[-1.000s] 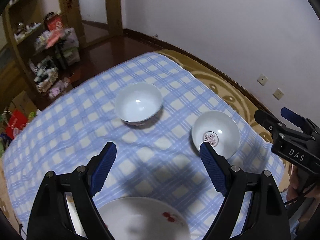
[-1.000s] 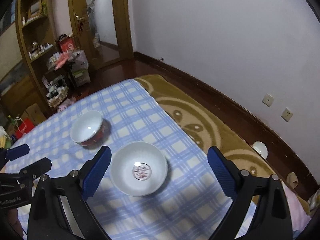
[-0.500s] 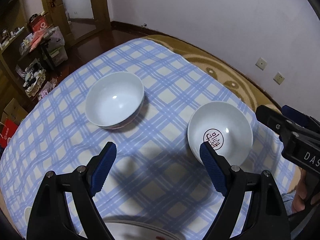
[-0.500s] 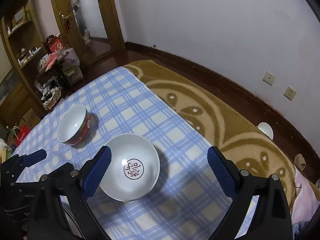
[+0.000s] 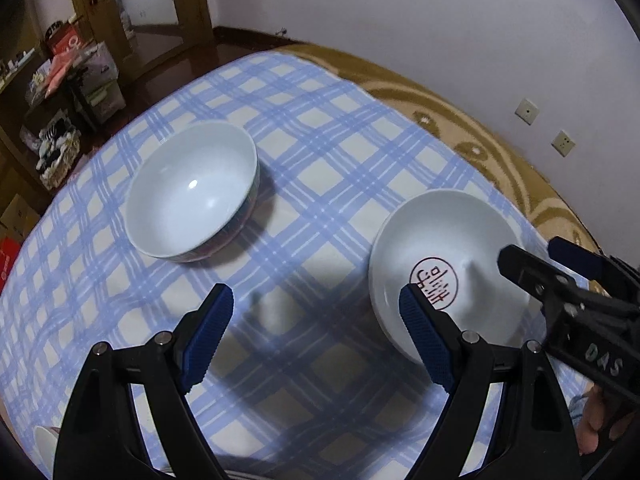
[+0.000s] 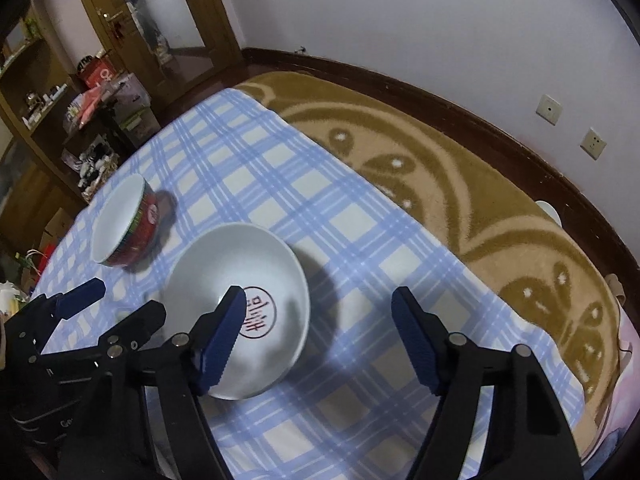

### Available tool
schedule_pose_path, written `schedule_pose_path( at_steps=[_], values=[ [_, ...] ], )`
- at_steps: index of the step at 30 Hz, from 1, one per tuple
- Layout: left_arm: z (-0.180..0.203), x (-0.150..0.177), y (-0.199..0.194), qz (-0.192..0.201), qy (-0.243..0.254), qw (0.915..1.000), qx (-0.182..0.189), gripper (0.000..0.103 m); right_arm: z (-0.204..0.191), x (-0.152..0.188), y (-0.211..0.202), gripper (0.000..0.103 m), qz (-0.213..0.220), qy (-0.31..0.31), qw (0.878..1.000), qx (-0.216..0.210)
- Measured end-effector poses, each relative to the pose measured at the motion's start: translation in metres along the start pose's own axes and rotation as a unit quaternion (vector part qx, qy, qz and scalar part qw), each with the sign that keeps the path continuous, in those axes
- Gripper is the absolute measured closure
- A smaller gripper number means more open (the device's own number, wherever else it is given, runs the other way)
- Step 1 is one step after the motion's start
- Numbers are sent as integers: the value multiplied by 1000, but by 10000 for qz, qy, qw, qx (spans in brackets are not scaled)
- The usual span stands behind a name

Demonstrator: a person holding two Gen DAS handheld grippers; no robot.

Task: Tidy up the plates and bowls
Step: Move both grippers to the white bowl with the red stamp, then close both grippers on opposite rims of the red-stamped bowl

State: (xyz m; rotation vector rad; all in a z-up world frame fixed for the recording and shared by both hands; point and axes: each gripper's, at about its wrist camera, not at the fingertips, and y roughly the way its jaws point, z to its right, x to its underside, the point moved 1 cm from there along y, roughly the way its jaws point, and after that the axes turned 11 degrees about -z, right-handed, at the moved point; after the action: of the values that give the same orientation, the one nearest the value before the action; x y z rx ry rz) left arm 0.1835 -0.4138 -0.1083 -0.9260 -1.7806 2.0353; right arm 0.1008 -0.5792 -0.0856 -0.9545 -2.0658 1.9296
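Reaching step: right tongs (image 6: 318, 312) closing astride stamped bowl (image 6: 240, 312) rim, not pinching; left tongs (image 5: 316, 320) spread, empty; next pinch rim.

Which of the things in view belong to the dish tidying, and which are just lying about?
Job:
- white bowl with the red seal
- red-sided bowl
- plate edge

Lying about:
- checked blue cloth
- tan blanket
- small white dish on the floor
- shelf clutter
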Motion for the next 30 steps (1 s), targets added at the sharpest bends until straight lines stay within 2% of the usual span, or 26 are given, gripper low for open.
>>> schedule_pose_path(
  at_steps=[5,6,10,12,14,18,20,22,30],
  values=[
    [5,0,15,-141,2,9998,-102,20,-1,2,14,24,-158,-113,9995,258],
    [7,1,17,-151,10,9997,-165,26,0,2,17,24,-217,-87,9994,251],
    [11,1,24,-335,69,9994,-81,47,2,4,28,39,-422,-41,9990,133],
    [13,1,25,-363,53,9993,-33,48,3,6,32,48,-479,-14,9989,-6],
    [16,0,24,-405,93,9991,-19,52,4,8,36,73,-641,73,9976,-265],
    [20,-1,24,-514,75,9985,147,71,0,11,35,80,-698,127,9966,-407],
    [18,-1,25,-570,-29,9979,318,77,-2,12,33,89,-698,132,9961,-525],
    [18,0,26,-655,-118,9965,502,91,-6,13,30,91,-671,41,9965,-496],
    [15,15,18,-612,-347,9962,508,91,-9,19,22,95,-615,16,9961,-627]
  ],
)
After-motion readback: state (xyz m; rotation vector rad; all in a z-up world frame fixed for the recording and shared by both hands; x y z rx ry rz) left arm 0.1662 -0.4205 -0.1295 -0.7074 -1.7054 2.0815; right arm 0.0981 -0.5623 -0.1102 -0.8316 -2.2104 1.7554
